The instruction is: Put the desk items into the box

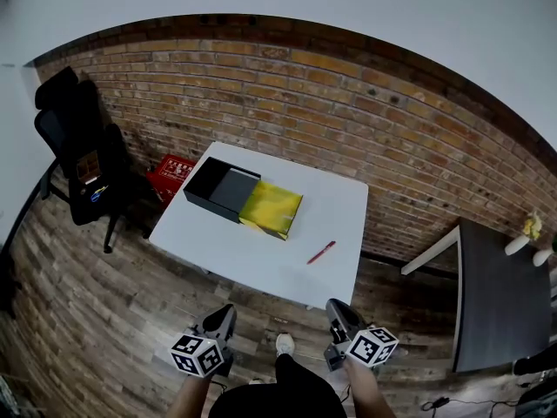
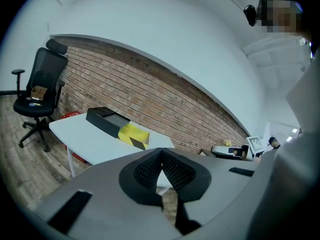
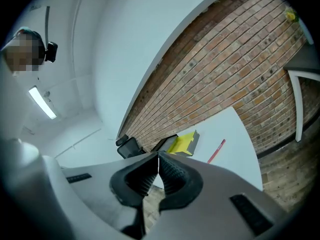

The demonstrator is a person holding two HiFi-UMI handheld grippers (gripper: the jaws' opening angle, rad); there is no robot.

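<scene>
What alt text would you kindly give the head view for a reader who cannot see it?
A white table holds a black-and-yellow box and a red pen; the left gripper and right gripper, both shut and empty, hang before it.

White table (image 1: 261, 255) with two things on it.
A black box (image 1: 222, 188) with a yellow end (image 1: 271, 209) lies towards the back; a red pen (image 1: 321, 252) lies apart, nearer the right edge.
</scene>
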